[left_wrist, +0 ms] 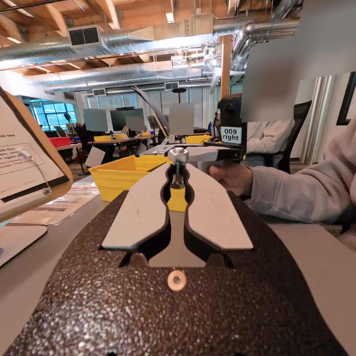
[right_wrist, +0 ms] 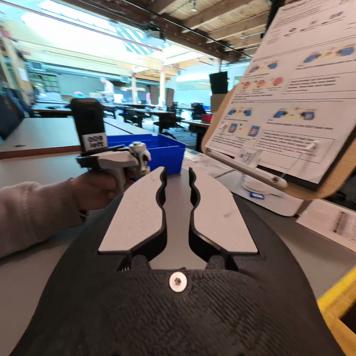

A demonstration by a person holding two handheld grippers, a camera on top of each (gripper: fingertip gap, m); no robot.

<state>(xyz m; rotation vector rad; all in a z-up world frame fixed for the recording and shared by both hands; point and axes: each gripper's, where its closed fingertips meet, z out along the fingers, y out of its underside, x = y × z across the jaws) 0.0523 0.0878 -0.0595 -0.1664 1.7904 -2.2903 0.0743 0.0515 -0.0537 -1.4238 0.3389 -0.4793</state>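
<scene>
My left gripper (left_wrist: pixel 177 169) is shut on a silver bolt (left_wrist: pixel 177 174) and holds it upright by the shank. A silver hex nut (left_wrist: pixel 178 154) sits at the bolt's top end, above the fingertips. In the right wrist view the left gripper (right_wrist: pixel 141 156) shows at the left with the bolt (right_wrist: pixel 142 160) and nut (right_wrist: pixel 137 146). My right gripper (right_wrist: pixel 177 171) is open with nothing between its pads. It is just right of the bolt. In the left wrist view its fingers (left_wrist: pixel 202 152) reach in from the right, level with the nut.
A yellow bin (left_wrist: pixel 119 173) stands on the grey table (left_wrist: pixel 308 250) behind the left gripper. A blue bin (right_wrist: pixel 165 152) stands beyond the right gripper. A clipboard stand with printed sheets (right_wrist: pixel 289 96) leans at the right. Another yellow bin edge (right_wrist: pixel 337 308) is at the lower right. The gap from one gripper's tips to the other's is roughly 5 cm.
</scene>
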